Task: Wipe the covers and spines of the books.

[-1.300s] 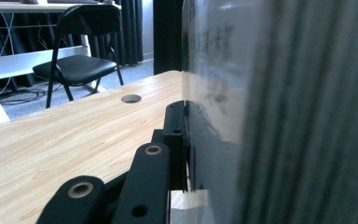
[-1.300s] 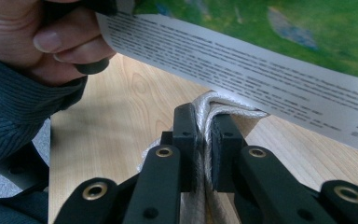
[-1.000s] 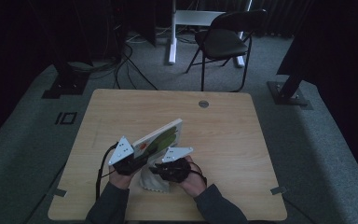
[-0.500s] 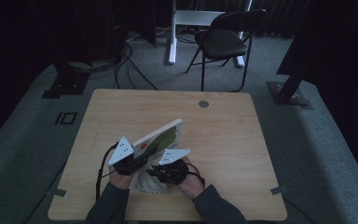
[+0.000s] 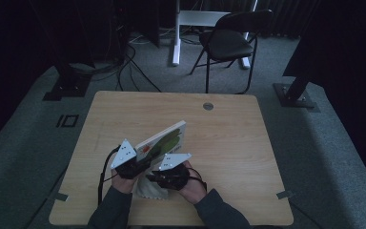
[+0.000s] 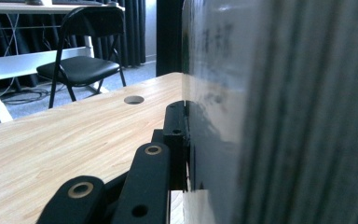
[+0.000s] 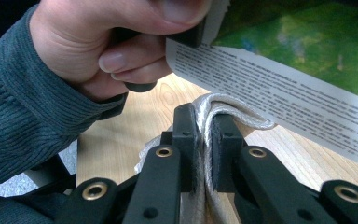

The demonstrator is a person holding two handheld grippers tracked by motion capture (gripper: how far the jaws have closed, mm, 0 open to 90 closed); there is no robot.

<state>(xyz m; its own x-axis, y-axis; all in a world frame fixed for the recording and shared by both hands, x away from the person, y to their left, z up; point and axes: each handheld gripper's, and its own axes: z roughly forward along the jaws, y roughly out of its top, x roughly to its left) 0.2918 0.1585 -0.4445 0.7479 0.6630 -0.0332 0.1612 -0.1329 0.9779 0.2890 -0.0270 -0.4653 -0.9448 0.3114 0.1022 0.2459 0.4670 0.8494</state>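
Near the front edge of the light wooden desk [image 5: 228, 138], a person holds a thin picture book with a green illustrated cover [image 5: 164, 140] tilted up from the surface, and both tools work on it together. The left tool [image 5: 140, 164] is closed on the lower part of the book; in the left gripper view its black jaw presses flat against the pale side of the book [image 6: 242, 116], which stands almost upright beside it. I judge that this grip serves to keep the book raised and steady, so that the other hand has free room below it. The right tool [image 7: 204, 140] is closed on a soft whitish cloth with a stitched fold [image 7: 223, 105]; the two pads squeeze the fold between them, just under a page with small printed text [image 7: 279, 98]. In the high view this cloth [image 5: 147, 190] lies on the desk below the near end of the book, between the two hands. It seems to be a bag or a cover, and probably the edge is pinched in order to pull it open or to hold it while the book goes in or comes out; which of these I cannot tell. The left hand [image 7: 107, 46], in a grey ribbed sleeve, is near the right tool, so the two grips are just beside each other.
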